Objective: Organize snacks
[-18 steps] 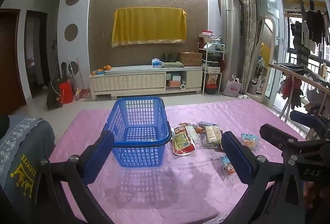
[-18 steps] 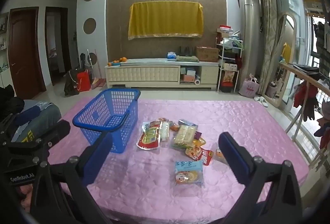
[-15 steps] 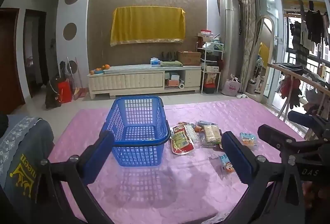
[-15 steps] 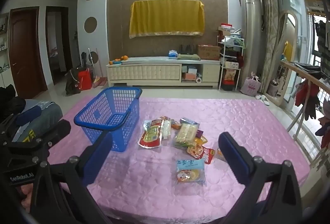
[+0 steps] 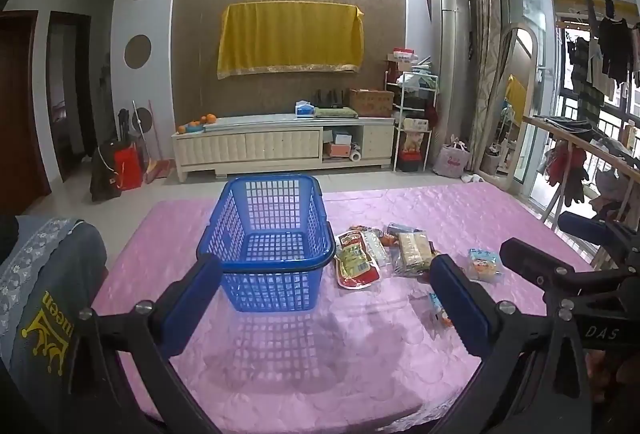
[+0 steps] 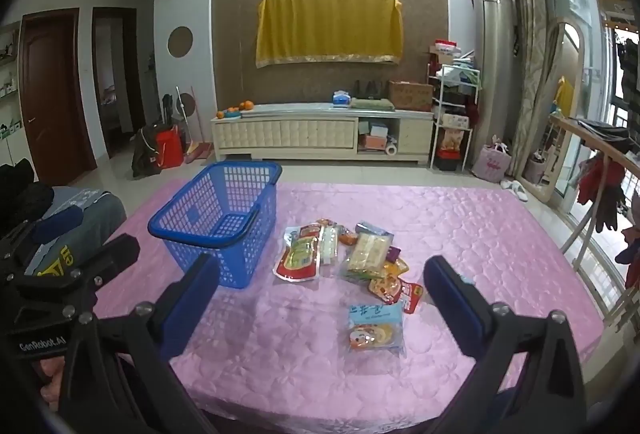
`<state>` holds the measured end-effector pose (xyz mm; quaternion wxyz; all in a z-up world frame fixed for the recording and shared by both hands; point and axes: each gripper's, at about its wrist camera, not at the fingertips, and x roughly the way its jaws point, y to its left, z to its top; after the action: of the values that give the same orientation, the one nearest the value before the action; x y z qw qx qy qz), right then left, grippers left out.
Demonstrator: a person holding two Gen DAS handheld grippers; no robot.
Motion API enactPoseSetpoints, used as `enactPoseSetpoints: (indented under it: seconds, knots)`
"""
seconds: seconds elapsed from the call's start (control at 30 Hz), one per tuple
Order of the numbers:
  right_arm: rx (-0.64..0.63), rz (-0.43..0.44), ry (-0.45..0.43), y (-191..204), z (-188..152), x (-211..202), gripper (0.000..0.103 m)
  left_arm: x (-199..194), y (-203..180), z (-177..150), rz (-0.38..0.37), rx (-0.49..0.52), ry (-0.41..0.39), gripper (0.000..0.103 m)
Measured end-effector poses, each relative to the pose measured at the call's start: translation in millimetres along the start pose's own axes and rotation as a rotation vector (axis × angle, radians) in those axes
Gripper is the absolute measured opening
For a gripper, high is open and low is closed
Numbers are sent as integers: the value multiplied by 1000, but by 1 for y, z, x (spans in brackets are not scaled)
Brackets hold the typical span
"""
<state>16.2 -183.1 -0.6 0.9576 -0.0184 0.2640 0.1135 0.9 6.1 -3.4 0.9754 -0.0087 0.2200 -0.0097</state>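
The blue basket stands empty at centre left of the bench, its mouth upward, probably so packets can be dropped straight in. The snack packets lie in a loose cluster just right of it on the pink cover, none inside yet. A light-blue packet lies apart, nearest the right tongs, likely the easiest first pick. Both the left tongs and the right ones are spread wide with nothing between the pads, tilted down toward the bench, held back from the snacks, so sorting appears not yet begun.
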Motion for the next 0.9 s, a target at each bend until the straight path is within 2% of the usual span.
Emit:
enactPoseSetpoints:
  seconds: [0.9]
  knots:
    - [3, 20, 21, 3, -1, 4, 103, 1, 4, 5, 10, -18, 39, 103]
